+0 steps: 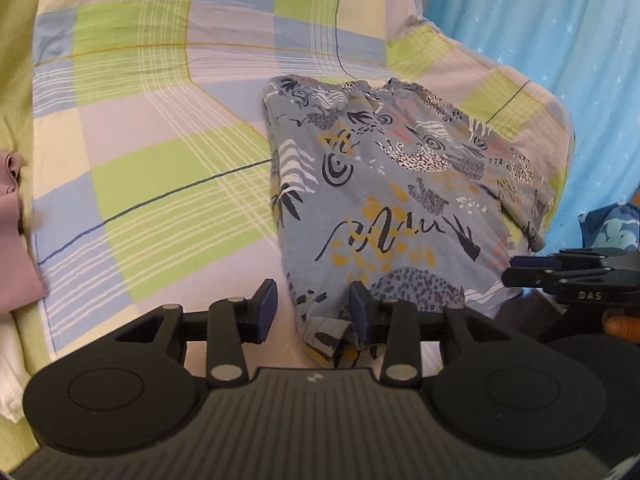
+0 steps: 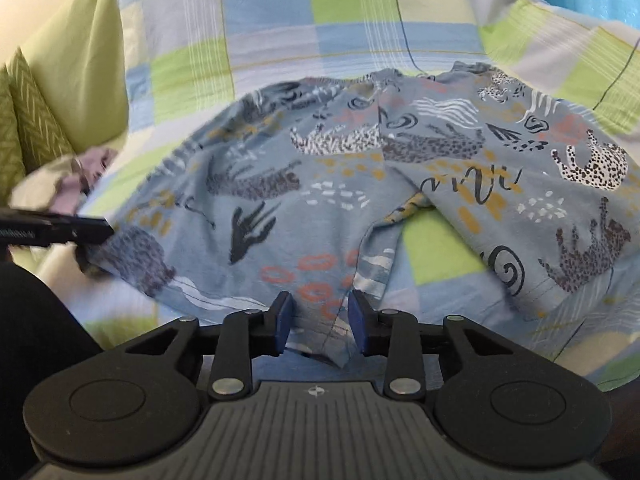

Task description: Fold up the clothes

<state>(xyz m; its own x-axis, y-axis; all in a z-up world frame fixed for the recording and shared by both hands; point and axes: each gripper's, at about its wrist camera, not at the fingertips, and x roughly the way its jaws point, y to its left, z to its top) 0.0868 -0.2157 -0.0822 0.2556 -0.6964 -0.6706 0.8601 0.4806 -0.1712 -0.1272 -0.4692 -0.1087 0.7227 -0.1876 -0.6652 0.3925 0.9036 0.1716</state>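
Patterned garment [image 1: 380,184] spread on checked bedsheet [image 1: 160,160], hem at 6 o'clock. Left tongs [image 1: 313,312] gape, cloth beside one pad. Right tongs [image 2: 319,322] gape astride hem. Risk: shallow bite, single layer slips, fold skews.

A bed takes up most of the room, spread with a checked sheet [image 1: 168,168] in green, pale blue, lilac and cream, crossed by thin white and dark lines. Along its left side runs a plain green cushion [image 2: 80,60], and beside it a darker green pillow [image 2: 36,128] with a zigzag weave. On the far right hangs a bright blue curtain [image 1: 540,32] dotted with small white stars. A blue floral cloth [image 1: 612,228] sits low at the right edge. Soft, even daylight falls over everything.
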